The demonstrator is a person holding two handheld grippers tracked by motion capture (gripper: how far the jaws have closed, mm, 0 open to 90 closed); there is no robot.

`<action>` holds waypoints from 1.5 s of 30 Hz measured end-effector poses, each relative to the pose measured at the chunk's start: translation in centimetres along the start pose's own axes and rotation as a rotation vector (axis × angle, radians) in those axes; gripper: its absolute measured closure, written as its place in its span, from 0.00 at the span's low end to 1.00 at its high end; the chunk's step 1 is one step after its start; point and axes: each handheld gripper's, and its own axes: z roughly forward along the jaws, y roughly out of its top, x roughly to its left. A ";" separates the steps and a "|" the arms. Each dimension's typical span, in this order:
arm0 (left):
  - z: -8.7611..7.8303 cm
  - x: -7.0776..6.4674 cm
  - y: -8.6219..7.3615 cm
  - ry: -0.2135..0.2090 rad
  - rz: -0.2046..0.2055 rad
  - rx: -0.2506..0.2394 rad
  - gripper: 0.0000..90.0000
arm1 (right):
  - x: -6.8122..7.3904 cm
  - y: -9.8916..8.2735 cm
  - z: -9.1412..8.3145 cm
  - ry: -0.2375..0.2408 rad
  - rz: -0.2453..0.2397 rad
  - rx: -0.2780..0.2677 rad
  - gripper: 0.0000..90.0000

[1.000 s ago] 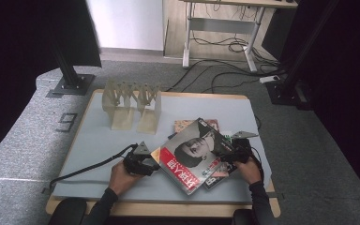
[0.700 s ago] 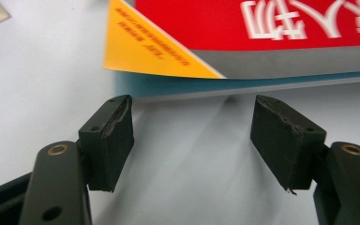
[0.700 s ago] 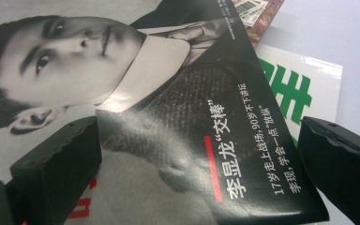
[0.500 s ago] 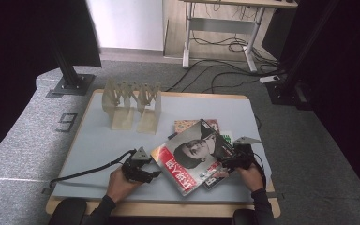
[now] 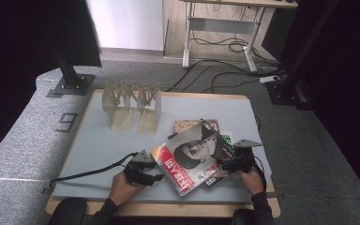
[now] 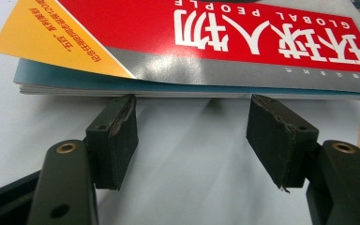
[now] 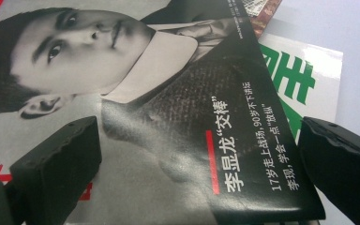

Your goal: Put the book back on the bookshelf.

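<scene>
Bare table [image 5: 98, 154] left of magazine [image 5: 194, 161]; wooden rack [image 5: 131, 101] blocks the far side.

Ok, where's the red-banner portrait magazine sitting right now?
In the high view the portrait magazine lies near the table's front edge, right of centre, atop other magazines, between the left gripper and right gripper.

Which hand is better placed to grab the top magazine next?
Left, probably. The left tongs stand open, level with the top magazine's raised edge, ready to close on it. The right tongs hover above its cover.
</scene>
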 end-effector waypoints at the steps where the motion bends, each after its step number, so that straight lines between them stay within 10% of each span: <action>1: 0.0 0.1 0.0 0.001 -0.001 0.000 0.38 | 0.0 0.0 0.0 0.000 0.000 -0.001 0.01; 45: 1.7 5.1 3.8 0.060 -0.071 -0.040 0.39 | 3.2 -4.0 -4.0 -0.069 -0.040 0.052 0.01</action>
